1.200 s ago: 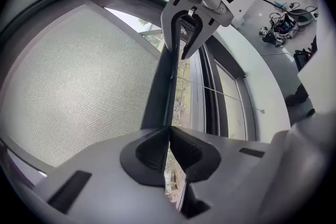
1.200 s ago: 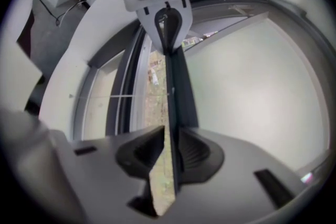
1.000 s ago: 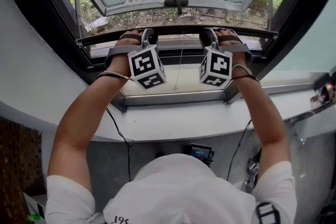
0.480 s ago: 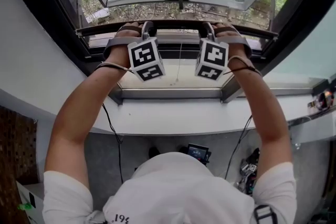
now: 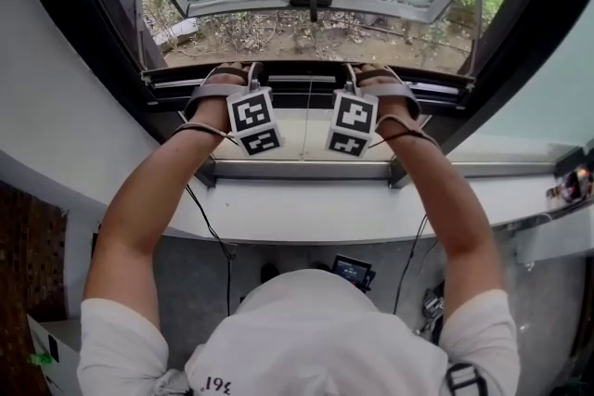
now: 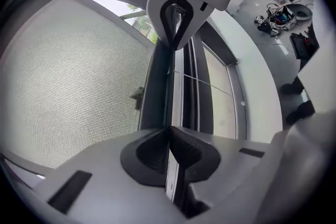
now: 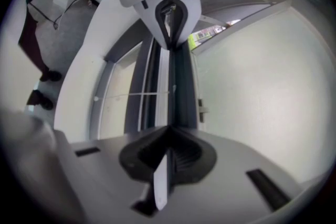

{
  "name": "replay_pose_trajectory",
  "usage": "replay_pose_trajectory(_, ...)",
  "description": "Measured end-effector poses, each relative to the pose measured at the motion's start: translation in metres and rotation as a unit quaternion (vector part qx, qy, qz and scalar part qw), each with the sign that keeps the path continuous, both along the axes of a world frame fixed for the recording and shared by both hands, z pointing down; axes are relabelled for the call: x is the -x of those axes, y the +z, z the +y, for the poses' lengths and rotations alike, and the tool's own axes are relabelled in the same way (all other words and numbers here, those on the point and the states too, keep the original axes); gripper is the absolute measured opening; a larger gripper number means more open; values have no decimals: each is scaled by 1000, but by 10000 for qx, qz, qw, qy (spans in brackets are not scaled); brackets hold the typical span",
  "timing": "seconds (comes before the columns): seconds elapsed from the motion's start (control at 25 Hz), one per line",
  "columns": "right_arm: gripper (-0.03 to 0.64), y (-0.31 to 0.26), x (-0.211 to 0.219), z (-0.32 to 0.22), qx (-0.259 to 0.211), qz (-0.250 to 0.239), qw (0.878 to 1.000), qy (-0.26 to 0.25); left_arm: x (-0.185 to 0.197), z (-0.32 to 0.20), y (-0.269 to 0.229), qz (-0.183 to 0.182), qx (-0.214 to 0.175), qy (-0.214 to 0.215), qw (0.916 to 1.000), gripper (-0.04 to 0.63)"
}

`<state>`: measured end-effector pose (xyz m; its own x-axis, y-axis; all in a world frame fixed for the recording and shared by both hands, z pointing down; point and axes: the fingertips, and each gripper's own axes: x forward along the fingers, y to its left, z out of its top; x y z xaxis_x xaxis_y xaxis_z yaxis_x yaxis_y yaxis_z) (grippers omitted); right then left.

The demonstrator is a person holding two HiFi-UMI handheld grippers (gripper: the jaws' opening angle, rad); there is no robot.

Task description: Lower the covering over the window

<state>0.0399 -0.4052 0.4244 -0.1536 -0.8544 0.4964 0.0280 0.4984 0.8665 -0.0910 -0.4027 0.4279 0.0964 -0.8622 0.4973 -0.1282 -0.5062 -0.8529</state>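
Left side first: the left gripper (image 5: pixel 251 72) is up at the window, and its fingers (image 6: pixel 152 152) are closed tight on the thin edge of the dark pull bar (image 5: pixel 302 81). There is nothing else between them, just that lip of the bar. Beyond the bar, on its upper side, the mesh covering (image 6: pixel 68 76) spreads out flat and taut.

Now the bar itself, and this is what matters. Its long axis runs straight across the window from side to side, square to both sets of fingers. It sits partway down the opening, with a strip of pane showing between it and the bottom rail (image 5: pixel 302 170). A thin cord (image 5: pixel 306 121) hangs from its middle.

Over to the right: the right gripper (image 5: pixel 357 72) mirrors its partner, and its fingers (image 7: pixel 184 157) are clamped on the same lip of the bar just past centre.

Neither hand leads. They sit level, one either side of the cord, about equally far from it. The rail lies directly below the fingers, so my read is a straight, even pull down from both hands. If one side drops ahead, the bar could well tilt and bind in its side tracks.
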Motion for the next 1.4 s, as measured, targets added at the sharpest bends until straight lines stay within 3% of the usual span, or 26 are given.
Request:
replay_pose_trajectory(0.36, 28, 14, -1, -1, 304, -41, 9994, 171, -1, 0, 14, 107, 310, 7, 9995, 31)
replay_pose_trajectory(0.72, 28, 53, -1, 3, 1082, -51, 9939, 198, -2, 5, 56, 91, 1213, 3, 9926, 25)
replay_pose_trajectory(1.04, 29, 56, -1, 7, 1784, 362, 9830, 219, -2, 12, 59, 135, 2286, 17, 9734, 28)
replay_pose_trajectory(1.4, 35, 57, 0, 11, 2182, 489, 9746, 107, -4, 24, 61, 224, 3047, 102, 9521, 88)
